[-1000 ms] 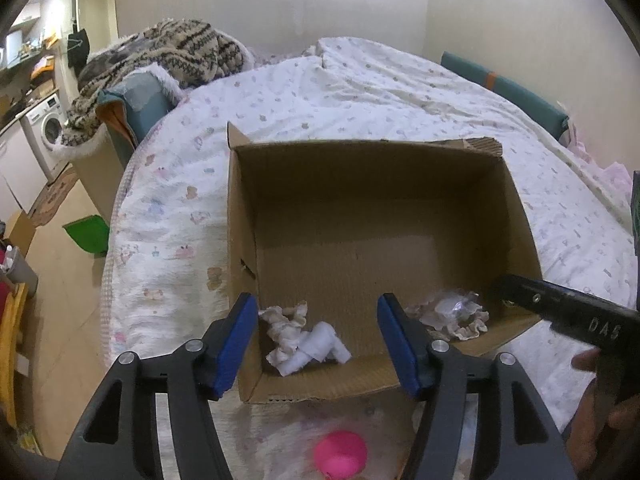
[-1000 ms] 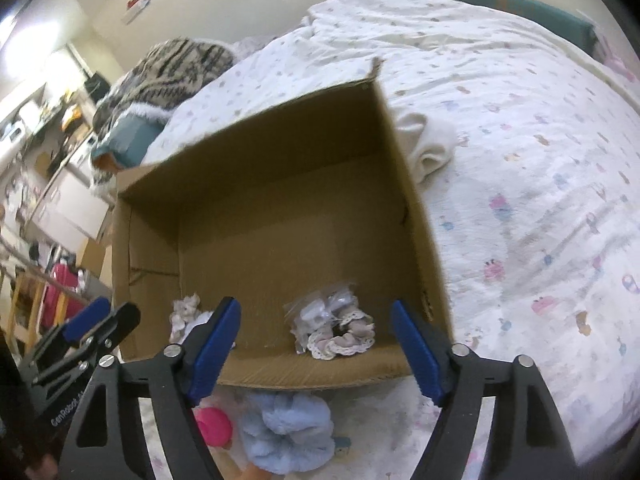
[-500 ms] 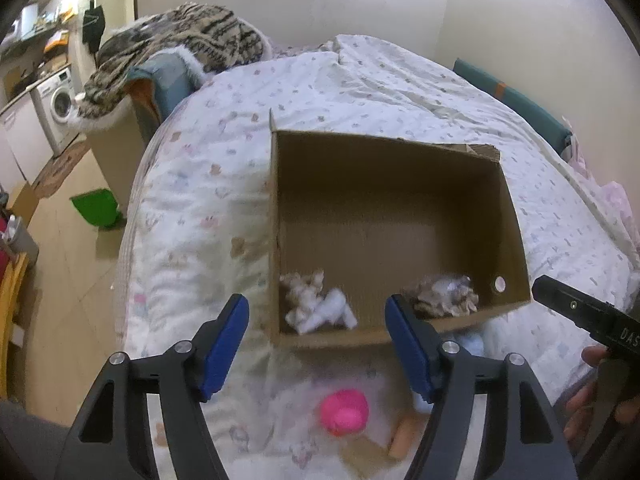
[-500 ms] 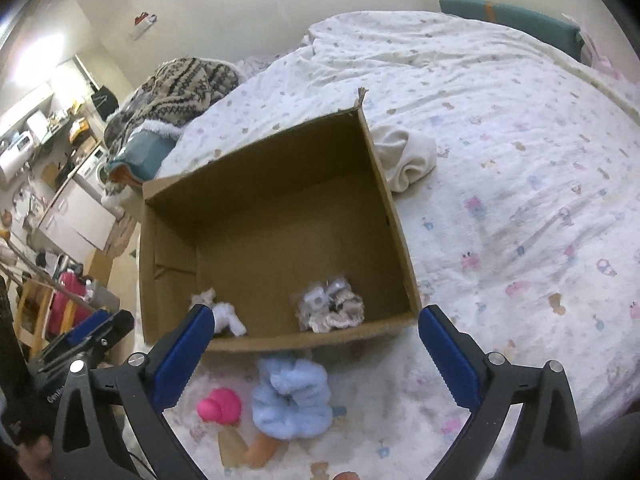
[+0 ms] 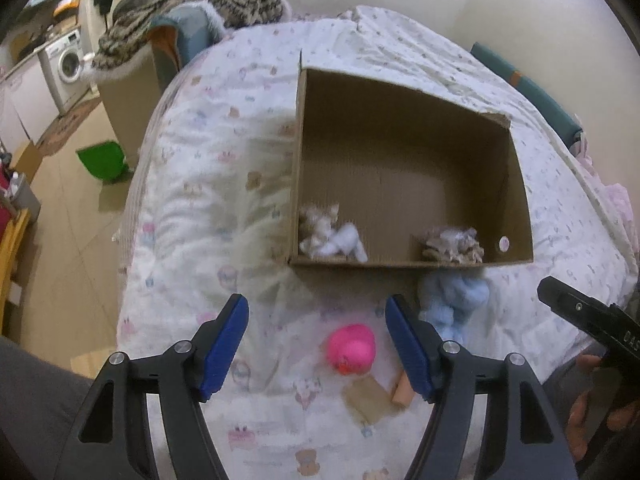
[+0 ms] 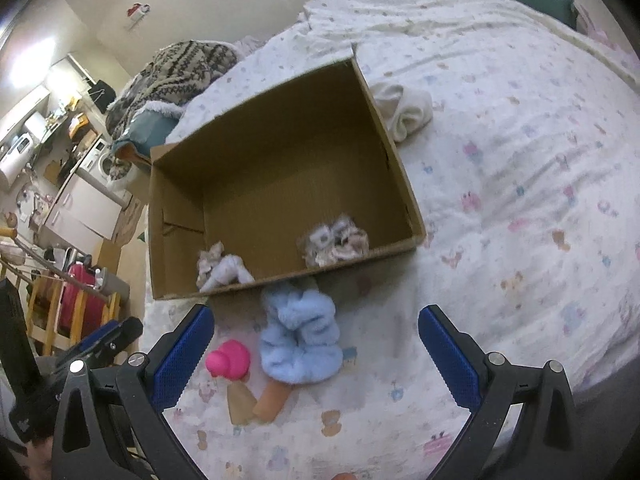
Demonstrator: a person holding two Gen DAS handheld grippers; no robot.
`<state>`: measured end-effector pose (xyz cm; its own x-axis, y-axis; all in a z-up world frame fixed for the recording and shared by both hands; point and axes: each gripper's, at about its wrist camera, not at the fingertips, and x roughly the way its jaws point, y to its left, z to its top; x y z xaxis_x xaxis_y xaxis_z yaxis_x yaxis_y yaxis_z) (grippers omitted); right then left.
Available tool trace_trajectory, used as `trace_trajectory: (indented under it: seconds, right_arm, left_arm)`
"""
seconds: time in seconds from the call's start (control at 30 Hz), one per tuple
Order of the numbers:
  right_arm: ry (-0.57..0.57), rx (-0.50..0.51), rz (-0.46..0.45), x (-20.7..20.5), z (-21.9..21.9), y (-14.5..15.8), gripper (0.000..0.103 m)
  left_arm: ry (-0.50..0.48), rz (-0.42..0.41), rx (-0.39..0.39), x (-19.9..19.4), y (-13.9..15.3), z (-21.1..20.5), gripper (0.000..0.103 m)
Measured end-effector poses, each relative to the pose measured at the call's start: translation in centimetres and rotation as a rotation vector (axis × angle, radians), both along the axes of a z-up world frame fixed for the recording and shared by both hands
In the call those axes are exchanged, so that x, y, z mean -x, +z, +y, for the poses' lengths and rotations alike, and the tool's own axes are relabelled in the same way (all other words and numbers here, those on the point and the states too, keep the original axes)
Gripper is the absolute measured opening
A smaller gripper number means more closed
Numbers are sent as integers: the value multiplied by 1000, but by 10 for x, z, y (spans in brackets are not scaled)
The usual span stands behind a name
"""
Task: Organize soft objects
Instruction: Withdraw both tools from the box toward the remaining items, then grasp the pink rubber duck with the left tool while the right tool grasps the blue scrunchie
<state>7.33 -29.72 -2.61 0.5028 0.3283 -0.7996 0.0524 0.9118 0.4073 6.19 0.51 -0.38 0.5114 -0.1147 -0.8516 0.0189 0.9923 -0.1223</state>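
An open cardboard box (image 5: 404, 148) (image 6: 280, 152) lies on the bed. Inside, near its front wall, are a white soft piece (image 5: 332, 236) (image 6: 222, 268) and a frilly soft piece in clear wrap (image 5: 454, 242) (image 6: 336, 240). In front of the box lie a light blue fluffy scrunchie (image 5: 454, 304) (image 6: 300, 340), a pink rubber duck (image 5: 352, 348) (image 6: 228, 360) and two tan wooden pieces (image 5: 370, 398) (image 6: 256, 400). My left gripper (image 5: 316, 344) is open and empty, pulled back above the bed. My right gripper (image 6: 316, 356) is open and empty over the scrunchie.
A folded cream cloth (image 6: 404, 110) lies right of the box. The patterned bedspread (image 5: 208, 184) drops off at the left to the floor, with a green bin (image 5: 102, 160), a blanket pile (image 5: 192, 12) and a washing machine (image 5: 66, 64).
Both grippers have pulled back and up from the box, empty and open. The two soft pieces stay in the box; the scrunchie, duck and wooden pieces have come into view.
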Motion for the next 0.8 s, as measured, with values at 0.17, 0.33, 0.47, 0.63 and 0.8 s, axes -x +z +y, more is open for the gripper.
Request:
trace_trajectory:
  seconds: [0.17,0.33,0.47,0.63,0.8]
  right_arm:
    - [0,26,15,-1,3,-5,103]
    - [-4,31,42,-4,5,-12,103]
    - [-3,41,60,-7,5,-18,103]
    - [-4,40,74,-9,4,-22,103]
    - [-13,3,108,-12,-2,-30,103]
  left_arm:
    - [42,43,9,3,-11,9,68]
    - [69,126,62,-3,-28,20,68]
    - [44,221,100,-6,-50,13,68]
    - [-30,269,99,-14,-69,-11,66]
    - [-88,305,72,-19,-84,-32,40]
